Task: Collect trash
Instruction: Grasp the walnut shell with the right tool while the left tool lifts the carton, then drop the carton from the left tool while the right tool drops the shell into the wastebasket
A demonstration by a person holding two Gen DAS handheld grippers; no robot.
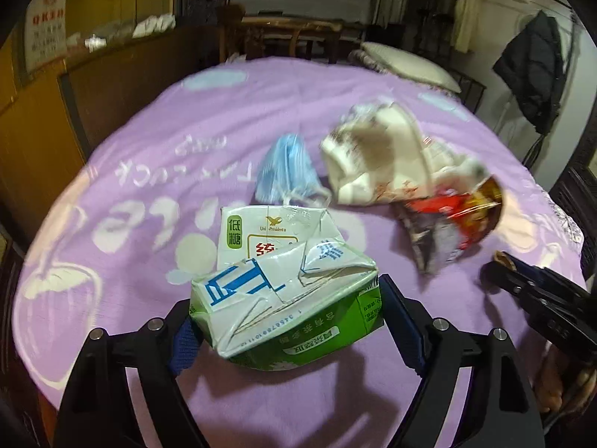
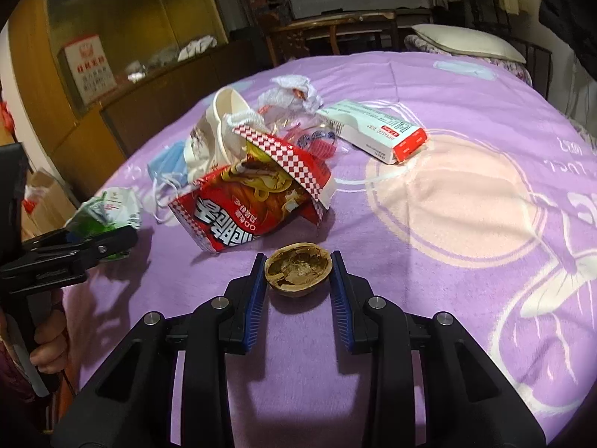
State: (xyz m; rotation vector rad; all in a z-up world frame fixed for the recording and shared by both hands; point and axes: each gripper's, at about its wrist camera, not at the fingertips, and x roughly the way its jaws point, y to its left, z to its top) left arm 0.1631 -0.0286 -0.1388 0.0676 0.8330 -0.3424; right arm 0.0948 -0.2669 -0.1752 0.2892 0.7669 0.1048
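The left gripper grips a crushed green-and-white carton above the purple blanket. The right gripper has its fingers around a walnut shell; contact is uncertain. A noodle cup lies just beyond.

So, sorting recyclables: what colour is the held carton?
Green and white carton, blue print; left wrist view.

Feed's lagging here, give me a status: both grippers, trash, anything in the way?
Left gripper shut on crushed carton. Right gripper open, fingers flanking walnut shell on purple blanket. Noodle cup close ahead of shell, not between the fingers.
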